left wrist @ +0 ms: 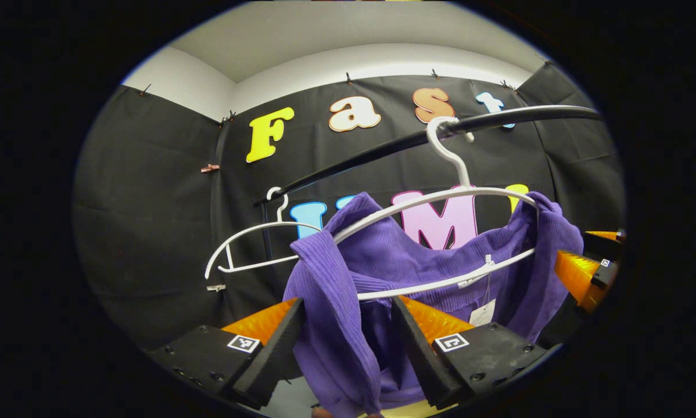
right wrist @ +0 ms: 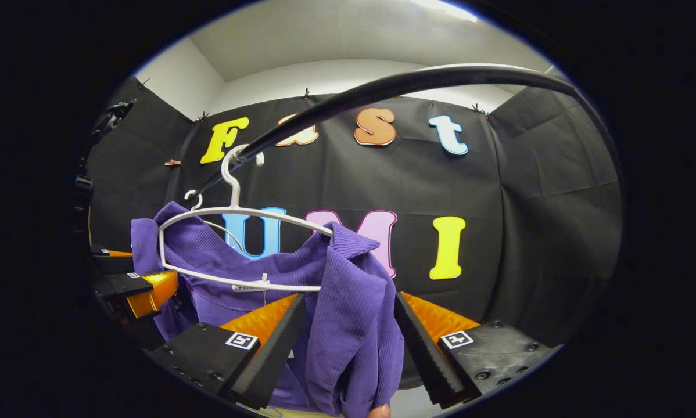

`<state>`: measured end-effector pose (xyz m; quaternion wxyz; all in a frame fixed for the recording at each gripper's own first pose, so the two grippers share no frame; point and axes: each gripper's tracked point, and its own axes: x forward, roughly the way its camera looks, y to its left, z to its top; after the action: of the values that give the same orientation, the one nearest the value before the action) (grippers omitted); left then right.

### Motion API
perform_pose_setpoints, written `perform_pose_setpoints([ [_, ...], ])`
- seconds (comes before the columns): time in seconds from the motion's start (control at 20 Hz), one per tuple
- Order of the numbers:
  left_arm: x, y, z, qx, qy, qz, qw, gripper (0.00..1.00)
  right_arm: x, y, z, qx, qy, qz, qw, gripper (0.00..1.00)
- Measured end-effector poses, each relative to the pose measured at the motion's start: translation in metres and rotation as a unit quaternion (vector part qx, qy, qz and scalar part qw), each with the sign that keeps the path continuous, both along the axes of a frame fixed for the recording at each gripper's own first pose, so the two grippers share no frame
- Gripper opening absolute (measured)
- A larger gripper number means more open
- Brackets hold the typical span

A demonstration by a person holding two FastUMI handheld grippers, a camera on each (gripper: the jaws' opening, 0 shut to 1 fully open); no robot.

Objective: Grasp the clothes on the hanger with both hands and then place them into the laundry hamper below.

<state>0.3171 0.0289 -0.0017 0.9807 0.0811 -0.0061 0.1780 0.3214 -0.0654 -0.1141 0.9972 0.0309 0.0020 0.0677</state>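
In the left gripper view, the left tongs (left wrist: 346, 342) are open wide, and one shoulder of the purple top (left wrist: 330, 302) hangs down between the two fingers. Neither finger squeezes it yet. In the right gripper view, the right tongs (right wrist: 351, 348) are open too, with the other shoulder of the top between them.

The top is soft cloth with thin ribs, and it looks floppy and stretchy. It still hangs on a white hanger (left wrist: 435, 200), which is thin, smooth and curved. Its hook sits over a black rail (left wrist: 383, 151), round and shiny like a pipe. Farther along the rail hangs a bare white hanger (left wrist: 255, 244).

Here is what could go wrong, I think. If the tongs close on only a thin bit of cloth, it may slip out. If they pull down hard, the neck may catch on the hanger's ends, and the hanger could tip or jump off the rail. If one side pulls first, the top may hang crooked and drop.
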Motion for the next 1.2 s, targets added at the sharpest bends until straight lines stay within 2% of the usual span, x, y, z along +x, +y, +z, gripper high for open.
perform_pose_setpoints([
  [0.1, 0.007, 0.005, -0.005, 0.006, 0.005, 0.009, 1.0, 0.87, 0.011, 0.001, -0.009, -0.004, 0.009, -0.005, 1.0, 0.98],
  [0.2, 0.01, 0.01, -0.007, 0.012, 0.007, 0.018, 1.0, 0.75, 0.02, 0.001, -0.017, -0.003, 0.02, -0.006, 1.0, 0.99],
  [0.3, 0.012, 0.015, -0.007, 0.013, 0.006, 0.023, 1.0, 0.65, 0.026, 0.003, -0.026, -0.004, 0.031, -0.007, 0.999, 0.82],
  [0.35, 0.011, 0.019, -0.007, 0.013, 0.005, 0.027, 1.0, 0.55, 0.031, 0.002, -0.027, -0.018, 0.026, -0.008, 0.999, 0.67],
  [0.4, 0.012, 0.022, -0.007, 0.011, 0.005, 0.03, 0.999, 0.51, 0.03, 0.004, -0.024, -0.035, 0.011, 0.002, 0.999, 0.53],
  [0.45, 0.012, 0.023, -0.009, 0.008, 0.008, 0.031, 0.999, 0.38, 0.03, 0.004, -0.019, -0.047, -0.006, 0.006, 0.999, 0.38],
  [0.5, 0.013, 0.024, -0.012, 0.004, 0.014, 0.03, 0.999, 0.29, 0.03, 0.008, -0.013, -0.047, -0.022, 0.019, 0.998, 0.23],
  [0.55, 0.014, 0.024, -0.015, -0.002, 0.018, 0.025, 1.0, 0.19, 0.035, 0.007, -0.015, -0.049, -0.027, 0.014, 0.998, 0.09],
  [0.6, 0.017, 0.022, -0.018, -0.01, 0.023, 0.01, 1.0, 0.16, 0.039, 0.001, -0.014, -0.045, -0.029, 0.001, 0.999, 0.1],
  [0.65, 0.019, 0.02, -0.018, -0.018, 0.022, -0.001, 1.0, 0.11, 0.039, 0.006, -0.013, -0.026, -0.026, 0.013, 0.999, 0.1],
  [0.7, 0.017, 0.019, -0.012, -0.023, 0.016, -0.007, 1.0, 0.1, 0.04, 0.007, -0.02, -0.018, -0.012, 0.012, 1.0, 0.1],
  [0.75, 0.018, 0.02, -0.01, -0.025, 0.013, -0.012, 1.0, 0.07, 0.041, 0.005, -0.017, -0.022, -0.013, 0.009, 1.0, 0.05],
  [0.9, 0.018, 0.027, -0.014, -0.02, 0.028, -0.01, 0.999, 0.05, 0.044, -0.004, -0.006, -0.052, -0.034, -0.002, 0.998, 0.05],
  [1.05, 0.01, 0.033, 0.006, -0.021, 0.005, -0.009, 1.0, 0.05, 0.045, -0.025, 0.022, -0.092, -0.086, -0.024, 0.992, 0.05],
  [1.2, 0.008, 0.046, 0.021, -0.005, 0.006, -0.001, 1.0, 0.03, 0.053, -0.046, 0.035, -0.124, -0.105, -0.049, 0.986, 0.05],
])
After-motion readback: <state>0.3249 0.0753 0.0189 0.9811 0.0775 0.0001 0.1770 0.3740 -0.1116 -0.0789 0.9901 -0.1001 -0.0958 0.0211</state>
